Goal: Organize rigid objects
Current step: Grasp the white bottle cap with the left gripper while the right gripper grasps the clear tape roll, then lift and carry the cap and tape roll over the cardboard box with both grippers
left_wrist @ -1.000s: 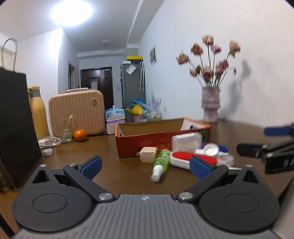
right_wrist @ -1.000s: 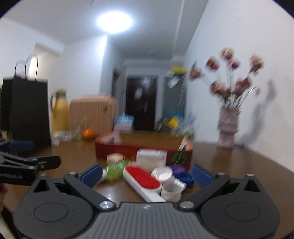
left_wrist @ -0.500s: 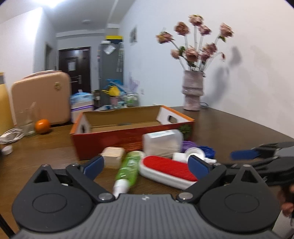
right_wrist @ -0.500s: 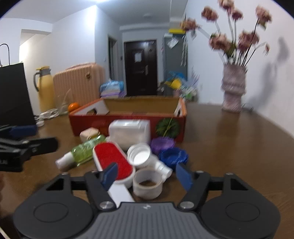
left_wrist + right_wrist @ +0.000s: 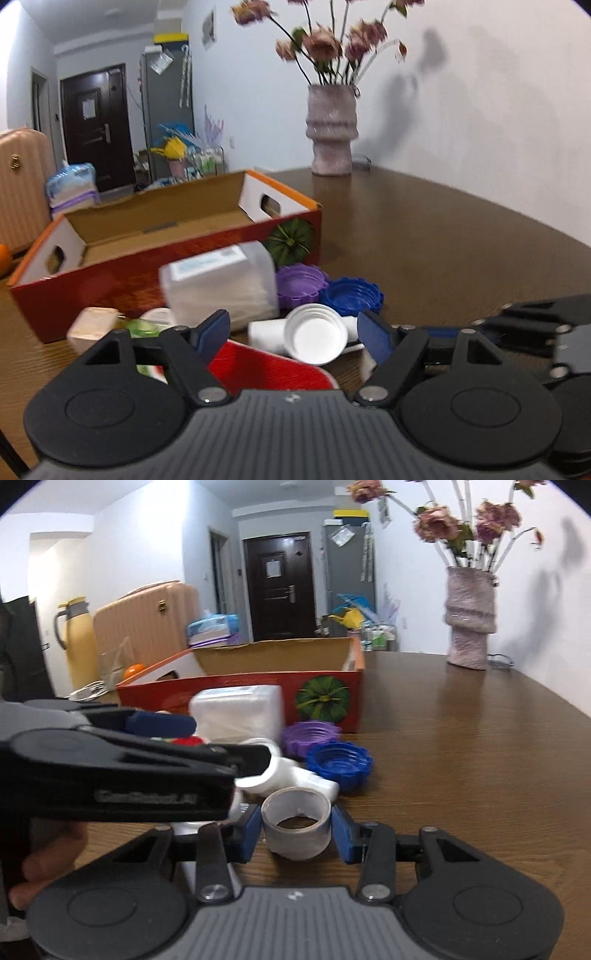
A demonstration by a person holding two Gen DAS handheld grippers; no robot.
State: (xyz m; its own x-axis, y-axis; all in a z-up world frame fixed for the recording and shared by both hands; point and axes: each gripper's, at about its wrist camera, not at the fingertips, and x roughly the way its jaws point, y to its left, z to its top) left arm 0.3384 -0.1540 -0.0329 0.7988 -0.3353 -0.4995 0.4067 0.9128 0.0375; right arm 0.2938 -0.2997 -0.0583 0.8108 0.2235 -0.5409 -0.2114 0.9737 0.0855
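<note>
A pile of rigid items lies in front of an open orange cardboard box (image 5: 177,229) (image 5: 258,681). My right gripper (image 5: 297,829) has its pads on both sides of a white tape roll (image 5: 297,825). My left gripper (image 5: 293,328) is open above a red-topped brush (image 5: 266,369) and a white pipe fitting (image 5: 314,334) (image 5: 280,773). Behind these lie a clear plastic box (image 5: 218,286) (image 5: 238,712), a purple cap (image 5: 299,284) (image 5: 312,736), a blue cap (image 5: 351,295) (image 5: 340,762), a cream plug (image 5: 92,325) and a green bottle (image 5: 142,328).
A pale vase with dried flowers (image 5: 332,131) (image 5: 469,616) stands at the table's far right side. A pink suitcase (image 5: 147,627), a yellow flask (image 5: 75,638) and an orange (image 5: 133,670) sit at the far left. The left gripper's arm (image 5: 110,768) crosses the right wrist view.
Both grippers moved forward and down into the pile. The right jaws narrowed around the tape roll. The left gripper swung right, over the brush and pipe fitting.
</note>
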